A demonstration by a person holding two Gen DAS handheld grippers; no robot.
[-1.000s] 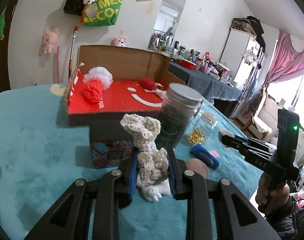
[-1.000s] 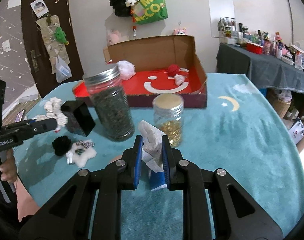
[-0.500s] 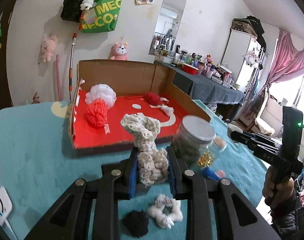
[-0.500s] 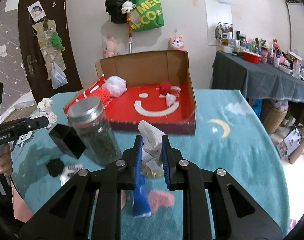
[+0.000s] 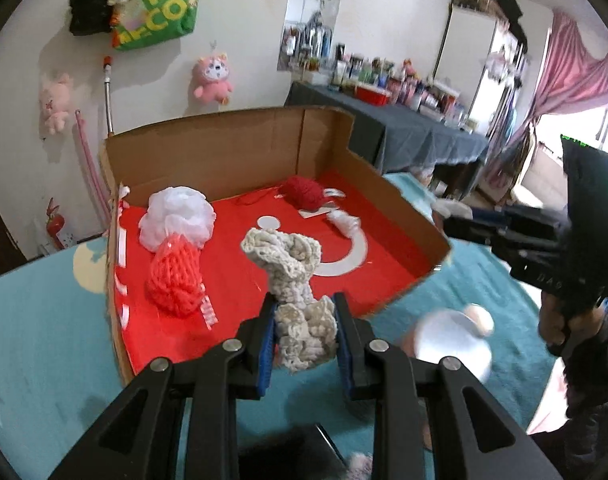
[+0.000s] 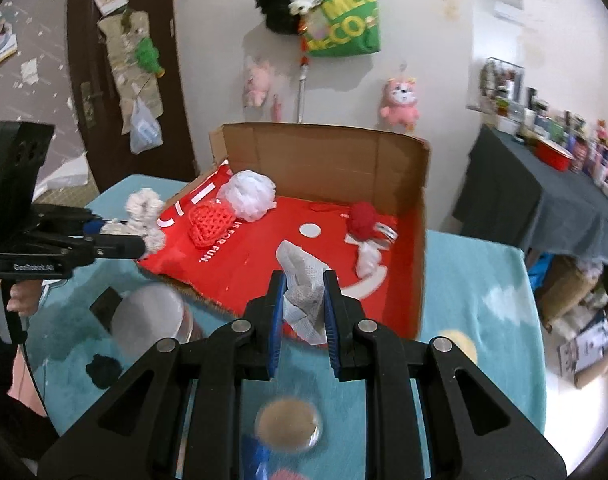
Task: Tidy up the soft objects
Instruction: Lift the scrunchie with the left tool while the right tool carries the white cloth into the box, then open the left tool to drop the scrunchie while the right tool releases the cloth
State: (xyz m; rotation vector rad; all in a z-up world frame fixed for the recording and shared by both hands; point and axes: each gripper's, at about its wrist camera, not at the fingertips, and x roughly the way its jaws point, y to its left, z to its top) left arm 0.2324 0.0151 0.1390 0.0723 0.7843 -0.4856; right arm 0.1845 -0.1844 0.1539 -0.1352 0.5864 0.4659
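My left gripper (image 5: pixel 304 332) is shut on a cream crocheted piece (image 5: pixel 292 280) and holds it above the front edge of the open cardboard box (image 5: pixel 403 208) with a red floor. My right gripper (image 6: pixel 304 316) is shut on a white mesh cloth (image 6: pixel 304 280) above the box's near edge (image 6: pixel 417 264). In the box lie a white pouf (image 5: pixel 180 212), an orange knit piece (image 5: pixel 176 280), a red yarn ball (image 5: pixel 304 192) and a small white cloth (image 6: pixel 367 260). The left gripper with the cream piece also shows in the right wrist view (image 6: pixel 140 228).
On the teal tablecloth (image 6: pixel 483 320) below stand a large jar with a metal lid (image 6: pixel 148 316) and a small jar (image 6: pixel 288 424). A black pompom (image 6: pixel 100 368) lies by the large jar. A dark clothed table (image 6: pixel 563 208) stands at the right.
Both grippers have risen and moved forward toward the box, each still holding its item. The jars have dropped lower in both views.
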